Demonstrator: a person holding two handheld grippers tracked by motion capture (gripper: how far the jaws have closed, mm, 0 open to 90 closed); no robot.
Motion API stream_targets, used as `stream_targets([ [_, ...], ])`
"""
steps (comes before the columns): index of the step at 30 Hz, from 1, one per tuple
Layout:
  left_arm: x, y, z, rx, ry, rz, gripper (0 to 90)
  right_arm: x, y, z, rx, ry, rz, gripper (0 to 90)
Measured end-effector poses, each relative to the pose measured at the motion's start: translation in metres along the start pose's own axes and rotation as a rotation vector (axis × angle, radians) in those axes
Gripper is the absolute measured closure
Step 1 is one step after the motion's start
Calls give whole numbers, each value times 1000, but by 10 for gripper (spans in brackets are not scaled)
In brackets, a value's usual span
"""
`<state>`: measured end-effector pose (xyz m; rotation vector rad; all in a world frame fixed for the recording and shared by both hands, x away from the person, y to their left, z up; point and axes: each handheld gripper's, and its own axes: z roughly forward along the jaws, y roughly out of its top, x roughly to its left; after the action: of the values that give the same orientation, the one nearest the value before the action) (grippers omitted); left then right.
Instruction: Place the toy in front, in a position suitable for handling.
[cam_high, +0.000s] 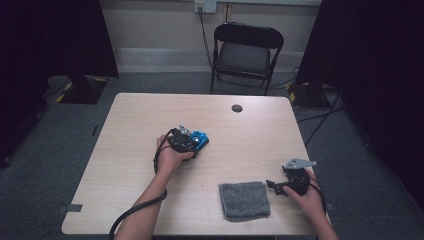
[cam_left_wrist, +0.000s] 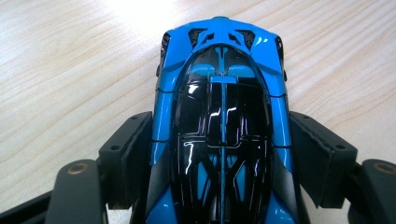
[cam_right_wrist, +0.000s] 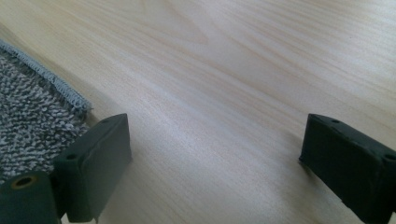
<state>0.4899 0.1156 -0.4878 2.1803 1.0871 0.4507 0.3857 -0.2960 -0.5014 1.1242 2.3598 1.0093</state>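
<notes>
A blue and black toy car (cam_high: 202, 136) (cam_left_wrist: 219, 70) rests on the light wooden table (cam_high: 135, 120) near its middle. My left gripper (cam_high: 196, 144) (cam_left_wrist: 219, 149) is shut on it, one black pad pressed against each flank of the car, which points away from the camera. At the front right, my right gripper (cam_high: 270, 185) (cam_right_wrist: 215, 158) hovers low over bare wood with its jaws wide apart and nothing between them. A grey towel cloth (cam_high: 244, 200) (cam_right_wrist: 28, 116) lies flat just to the left of that gripper, close to one pad.
A small dark round cap (cam_high: 237, 108) sits in the table's far middle. Behind the table stands a black folding chair (cam_high: 245, 52), with cables on the grey floor (cam_high: 320, 115) and dark curtains at both sides. A cable trails from each gripper over the front edge.
</notes>
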Motion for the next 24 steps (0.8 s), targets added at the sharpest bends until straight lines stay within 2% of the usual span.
stream_targets([
  [7, 3, -2, -2, 2, -14, 16, 265, 0, 0, 0, 0, 0, 0, 75],
  [10, 4, -1, -7, -30, -20, 10, 230, 0, 0, 0, 0, 0, 0, 75],
  [15, 8, 1, -19, -39, -49, -23, 182, 0, 0, 0, 0, 0, 0, 75],
  [18, 7, -4, -25, -65, -53, -26, 171, 0, 0, 0, 0, 0, 0, 75],
  [20, 8, -9, -28, -61, -61, -11, 177, 0, 0, 0, 0, 0, 0, 75],
  [24, 9, -23, -33, -65, -72, -23, 174, 0, 0, 0, 0, 0, 0, 76],
])
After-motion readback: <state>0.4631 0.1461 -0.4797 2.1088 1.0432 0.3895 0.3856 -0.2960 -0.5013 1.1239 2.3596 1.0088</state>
